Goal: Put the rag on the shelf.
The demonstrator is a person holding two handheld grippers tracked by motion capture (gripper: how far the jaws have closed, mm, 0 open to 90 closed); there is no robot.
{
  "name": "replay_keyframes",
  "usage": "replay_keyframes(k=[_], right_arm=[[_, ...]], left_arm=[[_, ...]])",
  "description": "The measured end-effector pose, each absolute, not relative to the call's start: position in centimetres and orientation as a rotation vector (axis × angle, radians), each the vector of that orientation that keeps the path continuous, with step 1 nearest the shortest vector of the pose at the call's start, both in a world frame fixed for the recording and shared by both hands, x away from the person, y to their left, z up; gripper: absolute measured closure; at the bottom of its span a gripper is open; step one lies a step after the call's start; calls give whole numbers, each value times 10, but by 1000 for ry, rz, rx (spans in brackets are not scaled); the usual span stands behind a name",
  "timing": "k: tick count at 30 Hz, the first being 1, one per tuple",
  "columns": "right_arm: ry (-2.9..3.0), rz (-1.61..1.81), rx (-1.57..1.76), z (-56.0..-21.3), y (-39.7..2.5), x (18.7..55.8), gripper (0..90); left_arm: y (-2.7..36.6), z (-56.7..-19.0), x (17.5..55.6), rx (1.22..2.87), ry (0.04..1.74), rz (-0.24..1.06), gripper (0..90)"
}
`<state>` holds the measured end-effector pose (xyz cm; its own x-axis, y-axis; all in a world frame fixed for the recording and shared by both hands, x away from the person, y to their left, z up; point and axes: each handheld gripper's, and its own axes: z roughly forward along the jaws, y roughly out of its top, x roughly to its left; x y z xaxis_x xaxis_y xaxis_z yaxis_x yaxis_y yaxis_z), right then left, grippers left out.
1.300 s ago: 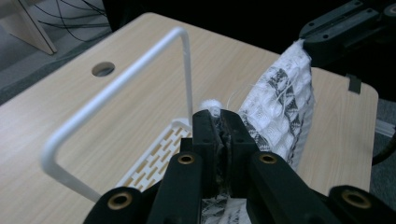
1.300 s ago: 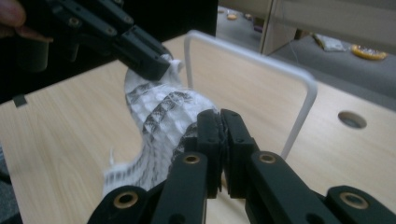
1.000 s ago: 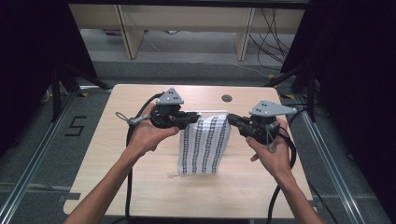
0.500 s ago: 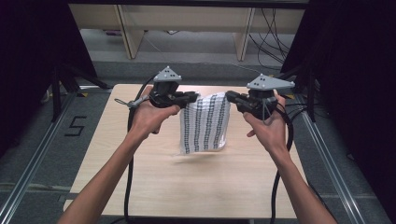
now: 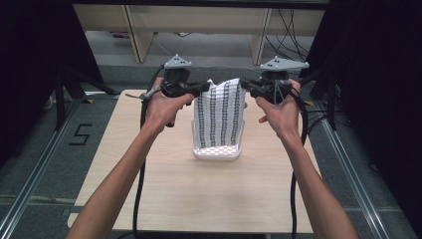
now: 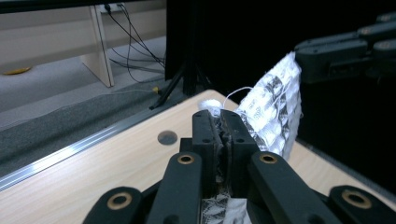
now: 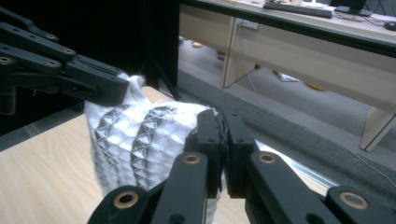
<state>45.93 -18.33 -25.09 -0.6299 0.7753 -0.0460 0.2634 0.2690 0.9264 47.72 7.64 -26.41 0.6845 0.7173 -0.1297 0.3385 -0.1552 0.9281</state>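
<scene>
Since the earlier frames both grippers have risen and moved toward the far edge of the table (image 5: 149, 189), and the cloth (image 5: 221, 112), flat on the wood a second ago, now hangs between them with its lower hem resting on the tabletop. High view: left gripper (image 5: 201, 88) pinches the cloth's upper left corner; right gripper (image 5: 245, 84) pinches the upper right corner; cloth is white with dark dotted stripes running top to bottom. Left gripper view adds close detail: the left gripper's (image 6: 219, 122) jaws are pressed together on a bunched fold of fabric with a loose thread above it, and a round hole (image 6: 167, 137) in the tabletop lies beside them; the other gripper holds the far corner at upper right. Right gripper view: the right gripper's (image 7: 223, 122) jaws are clamped on the cloth's (image 7: 140, 140) edge, weave reading as raised diamond texture, with the opposite gripper on its far corner at upper left.
</scene>
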Motion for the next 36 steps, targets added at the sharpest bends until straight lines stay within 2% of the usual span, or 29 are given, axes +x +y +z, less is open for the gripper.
replay_keyframes(k=[9, 17, 36], right_arm=[[2029, 1325, 995, -259, -177, 493, 880], [2032, 1296, 1074, -281, -174, 525, 879], [2083, 1201, 1205, -315, -161, 552, 871]], left_arm=[[75, -269, 502, 1716, 914, 421, 850], [68, -284, 523, 1721, 980, 439, 846], [69, -321, 550, 1718, 1100, 388, 817]])
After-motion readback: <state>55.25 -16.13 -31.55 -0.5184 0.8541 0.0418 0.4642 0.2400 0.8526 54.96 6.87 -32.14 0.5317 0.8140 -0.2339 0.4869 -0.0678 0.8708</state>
